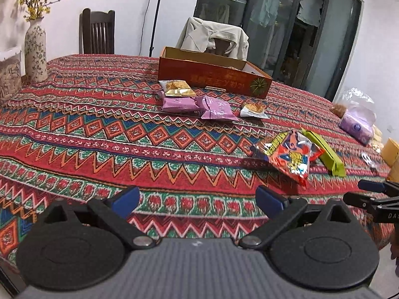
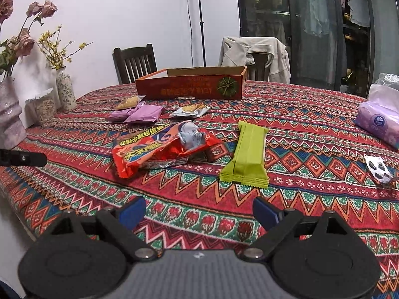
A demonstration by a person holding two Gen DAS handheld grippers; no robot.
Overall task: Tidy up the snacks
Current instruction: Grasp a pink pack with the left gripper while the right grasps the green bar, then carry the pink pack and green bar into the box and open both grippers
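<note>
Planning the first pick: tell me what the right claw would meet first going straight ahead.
Probably bare tablecloth first; beyond it, the green snack pack, slightly right of centre. Depth is uncertain.

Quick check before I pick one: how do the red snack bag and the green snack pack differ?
The red snack bag is crinkled, shiny foil with printed graphics; the green snack pack is plain, matte and smooth. The red bag looks puffy and irregular, the green pack flat and rectangular. The red bag lies crosswise in the right wrist view, the green pack points away. Both lie on the tablecloth, outside the orange box, ungripped.
</note>
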